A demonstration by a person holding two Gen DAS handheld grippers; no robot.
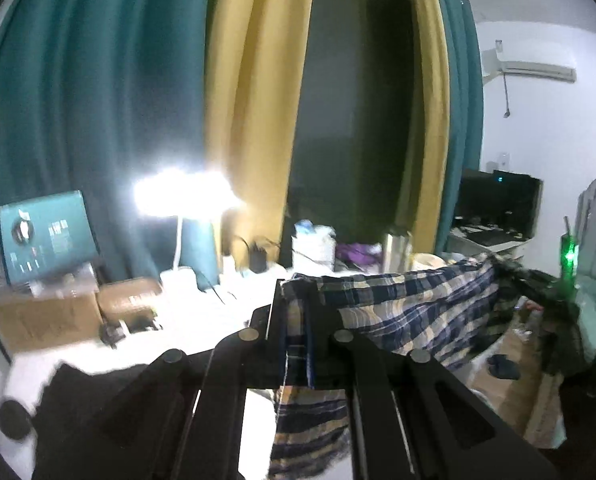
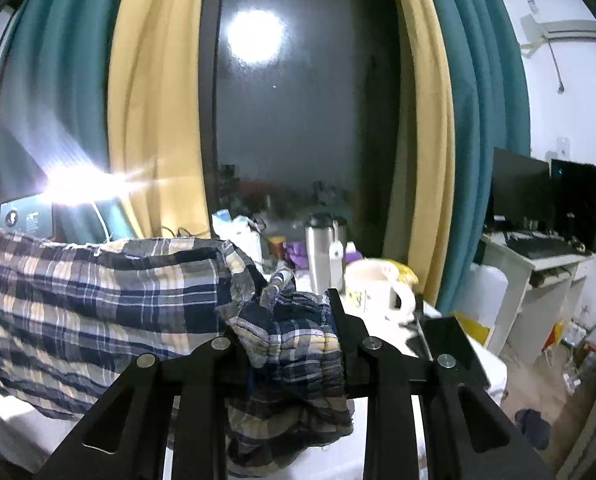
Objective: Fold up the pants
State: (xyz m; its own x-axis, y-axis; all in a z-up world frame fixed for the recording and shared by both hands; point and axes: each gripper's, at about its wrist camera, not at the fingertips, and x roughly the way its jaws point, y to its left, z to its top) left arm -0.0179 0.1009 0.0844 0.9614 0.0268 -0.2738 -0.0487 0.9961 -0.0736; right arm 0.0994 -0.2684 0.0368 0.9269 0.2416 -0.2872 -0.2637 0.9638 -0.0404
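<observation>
Left claw [image 1: 298, 320] clamps blue-and-cream plaid cotton pants [image 1: 410, 304]; right claw [image 2: 293, 332] clamps bunched waistband. Keep span taut, level, before lowering onto white counter [image 1: 201, 320].

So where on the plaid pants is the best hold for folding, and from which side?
At the two ends, one per side, as now: left gripper on a flat edge, right gripper on the bunched end. The plaid pants hang spread between them.

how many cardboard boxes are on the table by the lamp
2. A larger cardboard box at the table's left edge, a smaller cardboard box right beside it. Blur may hide others.
</observation>
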